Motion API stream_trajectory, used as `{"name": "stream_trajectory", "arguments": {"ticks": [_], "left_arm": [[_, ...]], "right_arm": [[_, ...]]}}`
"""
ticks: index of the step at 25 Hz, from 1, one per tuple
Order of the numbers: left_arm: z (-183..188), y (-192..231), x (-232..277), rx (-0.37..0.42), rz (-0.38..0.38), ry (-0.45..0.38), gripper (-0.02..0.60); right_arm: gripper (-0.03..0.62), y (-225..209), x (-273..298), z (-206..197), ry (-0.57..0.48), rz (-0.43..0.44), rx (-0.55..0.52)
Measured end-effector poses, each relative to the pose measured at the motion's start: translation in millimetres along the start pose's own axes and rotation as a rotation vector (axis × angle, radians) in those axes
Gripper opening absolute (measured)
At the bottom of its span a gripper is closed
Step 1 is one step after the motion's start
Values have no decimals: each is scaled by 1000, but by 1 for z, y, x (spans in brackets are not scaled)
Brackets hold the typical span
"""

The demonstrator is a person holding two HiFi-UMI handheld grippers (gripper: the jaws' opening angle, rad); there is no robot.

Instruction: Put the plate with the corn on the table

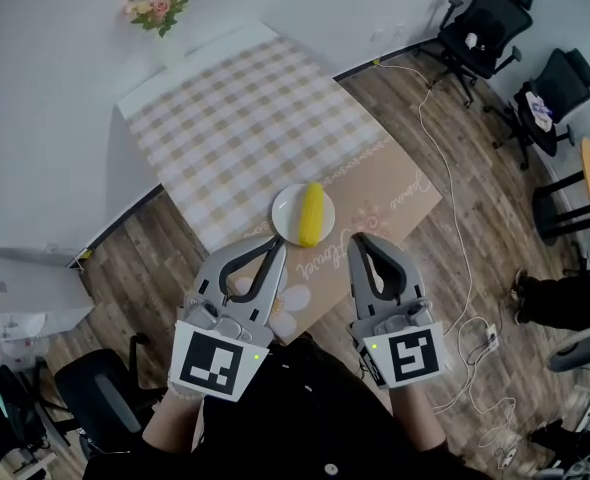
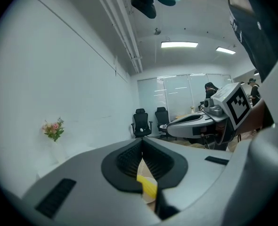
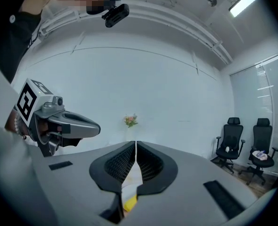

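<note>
With left claw (image 1: 276,240) and right claw (image 1: 354,236) both pinched closed and empty, the plate (image 1: 287,208) holding the corn (image 1: 312,214) sits near the surface's (image 1: 235,118) 6 o'clock edge, where a low swing might knock it off.

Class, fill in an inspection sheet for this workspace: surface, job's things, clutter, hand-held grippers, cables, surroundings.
Surface: table with checked cloth and tan runner.
Job's things: white plate holding the corn, lying on the table.
Clutter: flowers at the table's far edge.
Grippers: left hand-held gripper and right hand-held gripper both shut, empty.
Cables: white cable across the wood floor.
Surroundings: white walls, black office chairs.
</note>
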State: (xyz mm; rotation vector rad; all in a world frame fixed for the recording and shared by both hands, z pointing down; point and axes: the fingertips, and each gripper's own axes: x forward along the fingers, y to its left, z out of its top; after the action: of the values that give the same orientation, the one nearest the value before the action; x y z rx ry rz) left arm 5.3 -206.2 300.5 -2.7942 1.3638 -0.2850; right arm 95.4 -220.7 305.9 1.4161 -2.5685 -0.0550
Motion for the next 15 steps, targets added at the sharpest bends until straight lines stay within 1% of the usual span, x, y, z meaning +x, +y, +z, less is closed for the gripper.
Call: {"name": "stream_trajectory", "arguments": {"ticks": [1, 5, 7, 10, 11, 15], "left_arm": [[0, -5, -1, 2, 2, -1, 15], [1, -51, -5, 0, 16, -6, 14], [1, -51, -5, -3, 14, -7, 15], [3, -32, -3, -7, 14, -12, 14], [2, -31, -3, -11, 18, -12, 15], [-1, -50, -5, -29, 34, -5, 14]], "right_arm": [[44, 0, -4, 0, -4, 3, -2], [44, -9, -46, -12, -11, 13, -17], [44, -7, -46, -13, 2, 21, -24], [44, -2, -28, -6, 20, 18, -23], [43, -2, -28, -7, 24, 17, -30], [43, -8, -46, -16, 29, 17, -47]]}}
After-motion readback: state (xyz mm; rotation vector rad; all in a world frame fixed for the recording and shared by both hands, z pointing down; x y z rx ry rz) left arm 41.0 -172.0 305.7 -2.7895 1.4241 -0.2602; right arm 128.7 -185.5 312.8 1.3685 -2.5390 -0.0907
